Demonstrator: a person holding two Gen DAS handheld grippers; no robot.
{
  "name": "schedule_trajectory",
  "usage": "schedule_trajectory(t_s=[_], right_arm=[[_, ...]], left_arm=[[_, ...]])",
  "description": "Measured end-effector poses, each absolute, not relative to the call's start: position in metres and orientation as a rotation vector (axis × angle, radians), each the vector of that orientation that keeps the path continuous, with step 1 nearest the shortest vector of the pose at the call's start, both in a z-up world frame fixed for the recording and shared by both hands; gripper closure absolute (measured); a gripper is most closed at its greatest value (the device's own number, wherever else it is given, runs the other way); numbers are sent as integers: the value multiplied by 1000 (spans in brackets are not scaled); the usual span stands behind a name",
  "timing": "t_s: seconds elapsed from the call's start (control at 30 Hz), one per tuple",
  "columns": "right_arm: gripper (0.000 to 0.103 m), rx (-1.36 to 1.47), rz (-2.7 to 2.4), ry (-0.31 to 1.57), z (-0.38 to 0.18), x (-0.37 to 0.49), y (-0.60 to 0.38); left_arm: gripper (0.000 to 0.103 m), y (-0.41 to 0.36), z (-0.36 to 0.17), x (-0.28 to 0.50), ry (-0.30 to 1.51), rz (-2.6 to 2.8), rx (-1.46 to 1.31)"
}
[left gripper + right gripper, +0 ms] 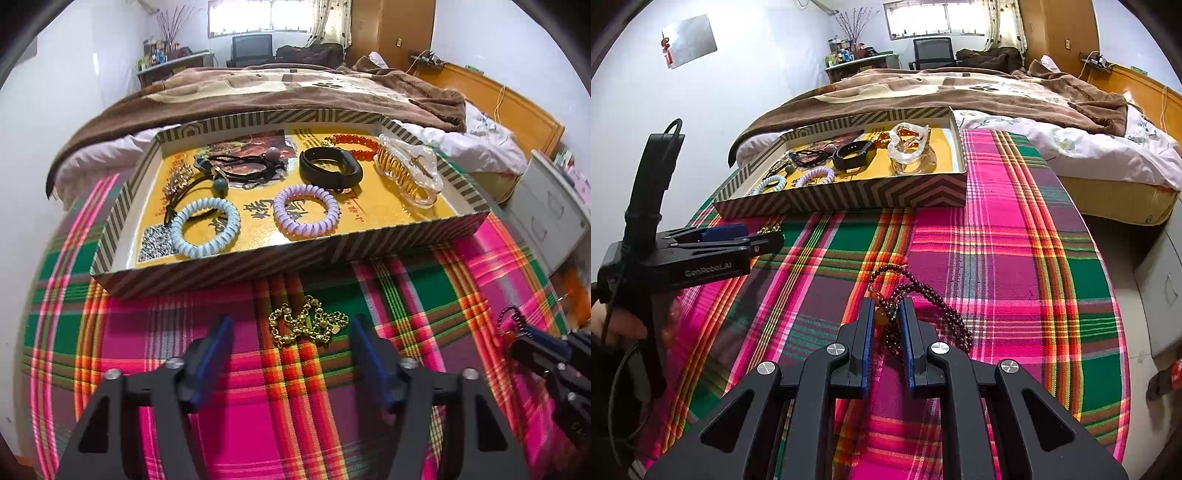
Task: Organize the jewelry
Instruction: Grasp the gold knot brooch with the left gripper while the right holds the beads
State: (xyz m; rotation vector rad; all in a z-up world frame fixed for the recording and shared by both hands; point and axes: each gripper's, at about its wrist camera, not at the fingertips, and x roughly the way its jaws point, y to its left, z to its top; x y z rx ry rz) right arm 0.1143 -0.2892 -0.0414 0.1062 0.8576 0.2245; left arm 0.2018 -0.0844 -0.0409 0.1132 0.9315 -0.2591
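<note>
While the right tool pinches a dark garnet bead strand with an orange bead on the plaid cloth surface, the left tool hangs spread, nearer than the striped cardboard tray. Between its fingers, just short of that tray, lies a tangled gold chain. Inside the tray sit a blue coil tie, a lilac coil tie and, farther in, a black band.

Inside the striped cardboard tray lie two spiral coil hair ties, one pale blue and one lilac; one black wristband; one red bead bracelet; and one clear hair claw. In front of the tray, on the plaid tabletop, lie one gold chain and one dark garnet bead strand.
</note>
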Motion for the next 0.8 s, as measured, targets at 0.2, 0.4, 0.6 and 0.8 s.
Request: schedule_trajectory(t_s=[0.2, 0.4, 0.6, 0.8], right_arm=[[89, 109, 231, 860, -42, 115, -289], [89, 107, 230, 859, -42, 114, -289], [89, 101, 224, 857, -42, 114, -288], [89, 104, 213, 848, -39, 112, -288]], left_arm=[[71, -84, -39, 203, 927, -266, 118], [88, -82, -37, 203, 928, -270, 108], [94, -79, -33, 200, 919, -279, 90], [94, -78, -25, 194, 903, -287, 80]])
